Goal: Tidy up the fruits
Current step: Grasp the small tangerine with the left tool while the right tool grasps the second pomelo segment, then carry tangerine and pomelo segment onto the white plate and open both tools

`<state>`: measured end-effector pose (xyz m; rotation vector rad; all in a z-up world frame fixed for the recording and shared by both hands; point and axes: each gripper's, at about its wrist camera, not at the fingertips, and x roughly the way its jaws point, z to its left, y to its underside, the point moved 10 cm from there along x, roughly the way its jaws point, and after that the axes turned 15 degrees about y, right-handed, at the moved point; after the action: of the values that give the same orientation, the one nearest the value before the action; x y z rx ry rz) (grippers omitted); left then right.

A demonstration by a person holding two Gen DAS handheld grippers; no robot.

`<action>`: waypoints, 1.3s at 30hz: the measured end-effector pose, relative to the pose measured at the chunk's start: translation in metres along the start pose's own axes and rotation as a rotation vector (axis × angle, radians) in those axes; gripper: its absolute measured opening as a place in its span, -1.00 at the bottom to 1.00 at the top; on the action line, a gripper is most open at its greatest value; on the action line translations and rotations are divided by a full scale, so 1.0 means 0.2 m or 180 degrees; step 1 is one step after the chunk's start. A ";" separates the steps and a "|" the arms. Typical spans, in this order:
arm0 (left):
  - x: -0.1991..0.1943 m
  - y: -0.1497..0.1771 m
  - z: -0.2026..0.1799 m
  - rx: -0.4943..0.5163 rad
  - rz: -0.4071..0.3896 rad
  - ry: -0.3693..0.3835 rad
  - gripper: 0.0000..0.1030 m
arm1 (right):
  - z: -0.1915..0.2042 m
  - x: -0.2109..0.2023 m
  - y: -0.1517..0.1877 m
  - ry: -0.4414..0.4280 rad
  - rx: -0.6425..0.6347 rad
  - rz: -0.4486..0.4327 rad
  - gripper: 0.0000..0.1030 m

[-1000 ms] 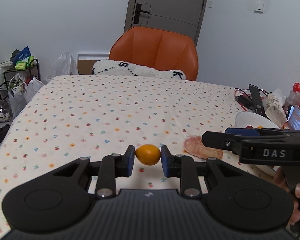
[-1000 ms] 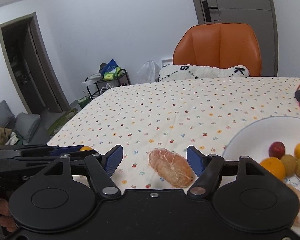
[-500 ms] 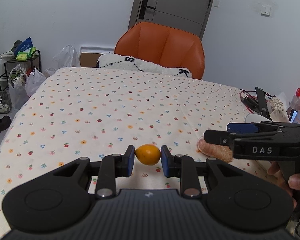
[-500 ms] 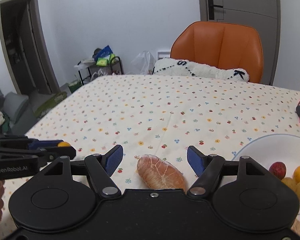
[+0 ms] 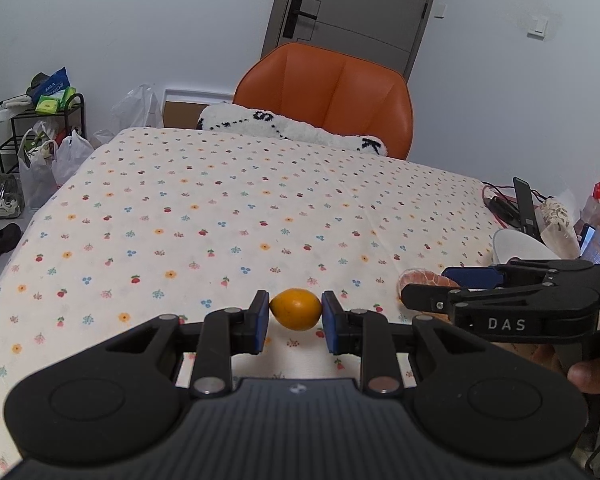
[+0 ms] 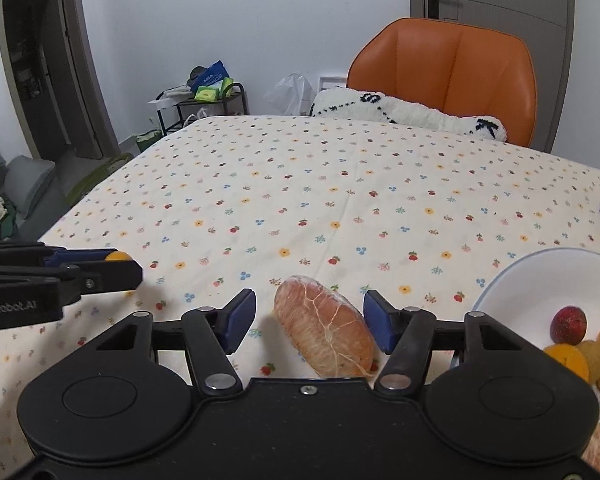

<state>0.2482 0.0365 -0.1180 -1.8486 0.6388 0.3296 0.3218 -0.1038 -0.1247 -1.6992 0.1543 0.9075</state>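
Note:
My left gripper is shut on a small orange fruit and holds it just above the flowered tablecloth; the fruit's tip also shows in the right wrist view between that gripper's fingers. My right gripper stands open around a peeled pomelo wedge wrapped in clear film, which lies on the cloth; its blue pads are not touching the wedge. A white bowl at the right holds a dark red fruit and several orange and yellow-green fruits.
An orange chair with a white fluffy cushion stands at the table's far edge. Cables, a phone and packets crowd the far right. A shelf with bags stands by the left wall. A hand grips the right tool.
Both grippers have drawn back and lowered a little over the table. The right gripper's open fingers have come closer around the pomelo wedge. The left stays shut on the orange fruit.

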 end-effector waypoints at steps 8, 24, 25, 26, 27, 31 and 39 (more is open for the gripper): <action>0.00 0.02 -0.02 -0.0003 0.0003 0.0047 -0.49 | 0.03 -0.08 0.04 -0.0202 0.0060 0.0072 0.04; -0.02 0.01 0.00 -0.0022 -0.0007 0.0029 -0.49 | 0.12 -0.06 0.07 -0.0081 -0.0275 0.0000 -0.31; -0.02 0.01 -0.01 -0.0011 -0.0007 0.0031 -0.49 | 0.12 -0.07 0.08 -0.0091 -0.0268 -0.0012 -0.32; -0.02 0.01 -0.03 -0.0001 -0.0008 0.0034 -0.49 | 0.12 -0.08 0.08 -0.0097 -0.0243 -0.0025 -0.32; -0.01 0.01 -0.04 0.0012 -0.0007 0.0041 -0.49 | 0.11 -0.10 0.08 -0.0105 -0.0204 -0.0046 -0.32; 0.00 0.00 -0.11 0.0090 -0.0012 0.0082 -0.49 | 0.04 -0.16 0.06 -0.0103 -0.0026 -0.0162 -0.32; 0.04 -0.02 -0.27 0.0212 -0.0025 0.0200 -0.49 | -0.10 -0.28 0.04 -0.0073 0.0187 -0.0310 -0.32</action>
<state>0.2531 -0.0146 -0.0986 -1.8030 0.6775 0.2428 0.2888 -0.1442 -0.0939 -1.6272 0.0816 0.8419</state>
